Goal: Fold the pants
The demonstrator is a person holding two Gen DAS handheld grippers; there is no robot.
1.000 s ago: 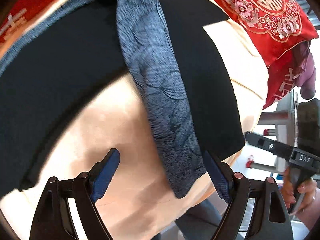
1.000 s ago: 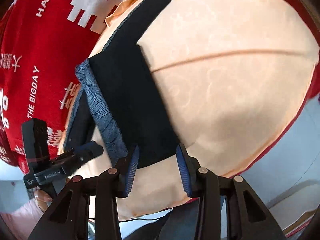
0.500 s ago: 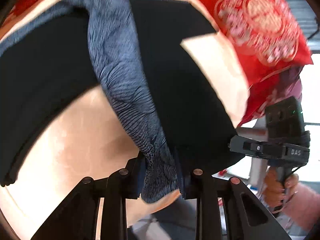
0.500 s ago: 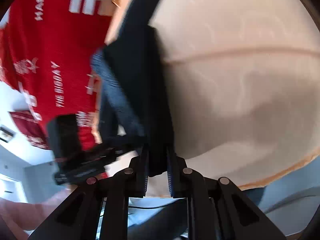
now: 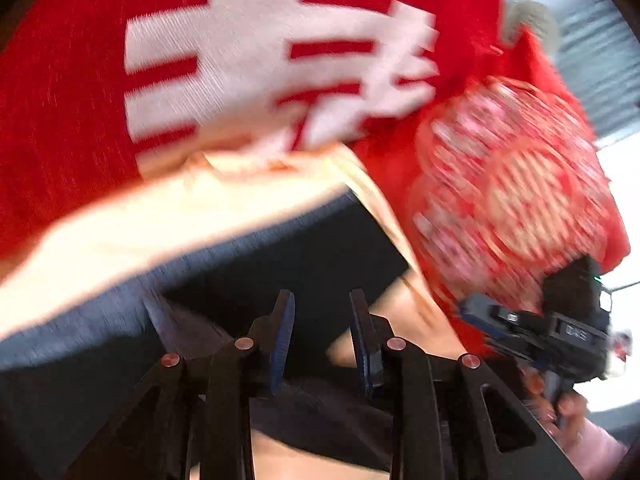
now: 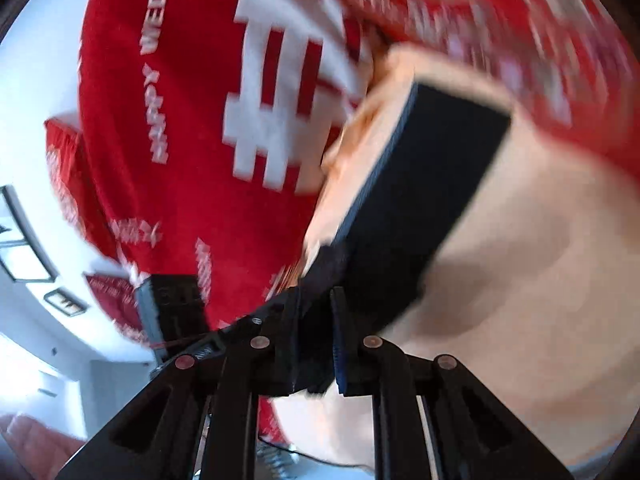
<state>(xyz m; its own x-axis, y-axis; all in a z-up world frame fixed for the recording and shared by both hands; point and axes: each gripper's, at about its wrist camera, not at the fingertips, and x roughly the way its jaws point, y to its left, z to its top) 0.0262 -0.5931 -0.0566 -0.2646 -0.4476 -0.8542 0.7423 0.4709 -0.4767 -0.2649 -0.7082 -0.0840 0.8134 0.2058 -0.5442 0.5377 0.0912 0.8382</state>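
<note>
The dark navy pants (image 5: 288, 264) with a grey-blue patterned side lie on a peach sheet (image 5: 180, 216). My left gripper (image 5: 322, 340) is shut on the pants' near edge, with dark cloth between its blue pads. In the right wrist view the pants (image 6: 424, 184) stretch away as a dark strip. My right gripper (image 6: 316, 336) is shut on the pants' near end and holds it lifted off the sheet (image 6: 520, 264). Both views are blurred by motion. The right gripper also shows at the right of the left wrist view (image 5: 480, 316).
A red blanket with white characters (image 5: 248, 64) lies beyond the peach sheet, also in the right wrist view (image 6: 180, 140). A red embroidered cushion (image 5: 516, 200) sits at the right. White walls with framed pictures (image 6: 24, 256) stand at the left.
Both grippers closed on the pants' near edge, then lifted it and swung forward toward the red blanket. The views now tilt up and more of the blanket shows.
</note>
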